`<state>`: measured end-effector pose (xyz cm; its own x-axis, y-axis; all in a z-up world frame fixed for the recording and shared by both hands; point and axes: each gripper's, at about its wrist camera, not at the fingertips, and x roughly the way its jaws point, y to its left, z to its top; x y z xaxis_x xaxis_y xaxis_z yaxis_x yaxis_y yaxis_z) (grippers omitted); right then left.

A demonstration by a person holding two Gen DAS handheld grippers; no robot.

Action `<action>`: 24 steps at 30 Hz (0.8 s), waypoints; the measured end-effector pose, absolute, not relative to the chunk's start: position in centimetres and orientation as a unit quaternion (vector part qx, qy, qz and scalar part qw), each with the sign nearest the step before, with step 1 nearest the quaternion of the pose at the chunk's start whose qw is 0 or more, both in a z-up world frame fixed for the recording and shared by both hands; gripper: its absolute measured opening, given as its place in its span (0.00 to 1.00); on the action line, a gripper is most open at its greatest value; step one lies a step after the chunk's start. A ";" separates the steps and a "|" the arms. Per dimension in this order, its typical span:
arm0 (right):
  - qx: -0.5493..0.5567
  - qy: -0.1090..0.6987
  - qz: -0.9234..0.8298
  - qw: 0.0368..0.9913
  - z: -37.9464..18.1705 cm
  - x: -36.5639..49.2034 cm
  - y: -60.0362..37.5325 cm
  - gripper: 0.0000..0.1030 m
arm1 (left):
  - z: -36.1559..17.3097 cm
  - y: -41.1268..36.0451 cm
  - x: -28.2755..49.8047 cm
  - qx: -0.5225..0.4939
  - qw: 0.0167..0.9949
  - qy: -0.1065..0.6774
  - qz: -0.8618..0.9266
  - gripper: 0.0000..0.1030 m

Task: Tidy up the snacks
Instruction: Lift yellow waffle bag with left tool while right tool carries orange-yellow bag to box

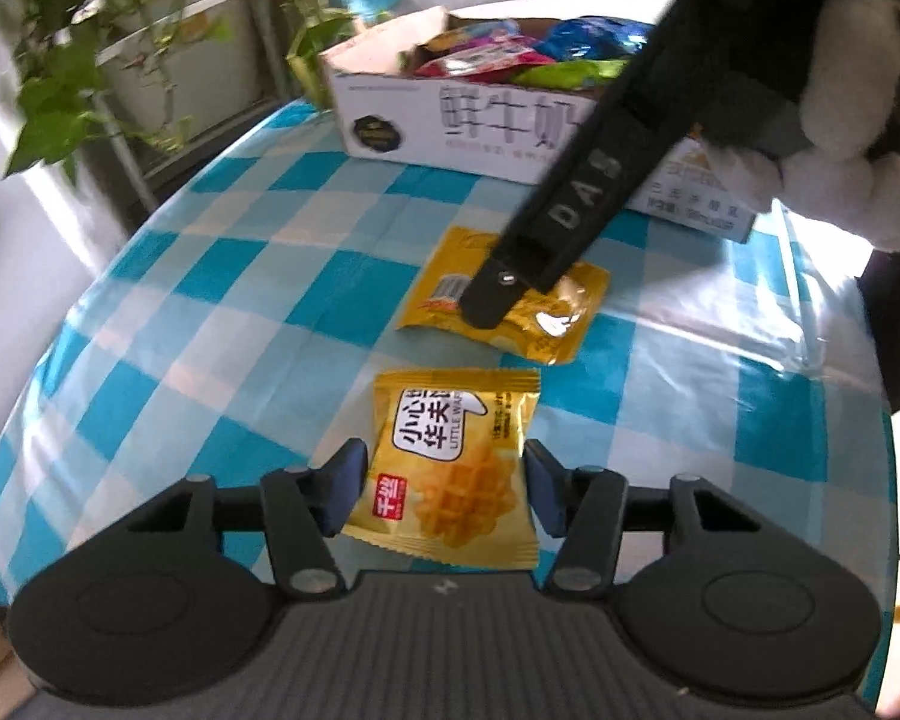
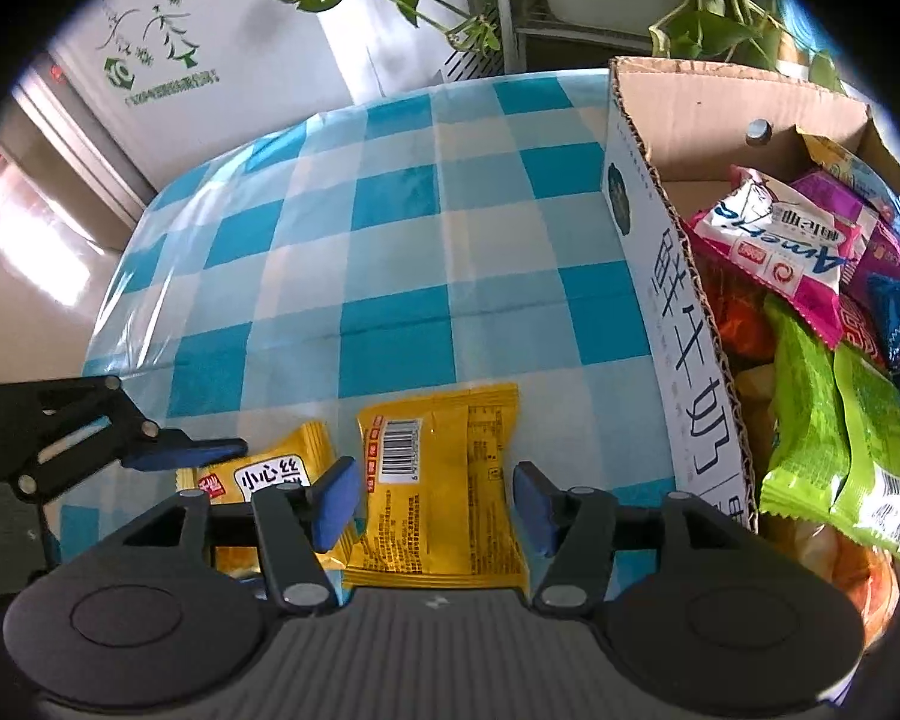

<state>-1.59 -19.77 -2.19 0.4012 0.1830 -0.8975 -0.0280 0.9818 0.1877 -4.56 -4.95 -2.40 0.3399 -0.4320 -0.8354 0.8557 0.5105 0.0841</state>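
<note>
The left gripper (image 1: 444,483) stood with jaws wide, straddling a waffle packet (image 1: 450,468) flat on the bench (image 1: 222,276), pads not touching it. The right gripper (image 2: 432,495) likewise gaped around the barcode-up packet (image 2: 441,480), which the left view partly hid. The snack box (image 2: 684,324) sat near, its far end cut off; open cloth lay leftward.

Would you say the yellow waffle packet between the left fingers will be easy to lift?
Yellow foil waffle packet looks puffy and light, so it probably lifts easily. Its glossy film may slip or crumple, and the waffle inside could crack under a hard squeeze.
</note>
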 end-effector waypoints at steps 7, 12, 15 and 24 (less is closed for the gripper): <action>0.040 0.545 0.061 0.835 -2.5 -1.7 -19.2 0.62 | -2.2 -3.3 -4.3 0.233 0.810 0.425 -0.329 0.54; 0.031 0.550 0.065 0.832 -2.8 -1.7 -18.8 0.62 | -2.5 -3.2 -4.9 0.226 0.823 0.416 -0.315 0.64; 0.024 0.552 0.060 0.831 -3.1 -1.6 -18.6 0.62 | -2.6 -3.1 -4.3 0.209 0.824 0.426 -0.311 0.67; -0.034 0.541 0.067 0.838 -3.2 -2.2 -17.1 0.55 | -2.6 -2.7 -4.6 0.157 0.830 0.436 -0.310 0.50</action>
<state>-2.18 -17.06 -3.22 0.4053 0.0752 -0.9111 -0.1483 0.9888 0.0156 -4.60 -2.73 -2.64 0.4273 -0.3786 -0.8210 0.6522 0.7580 -0.0101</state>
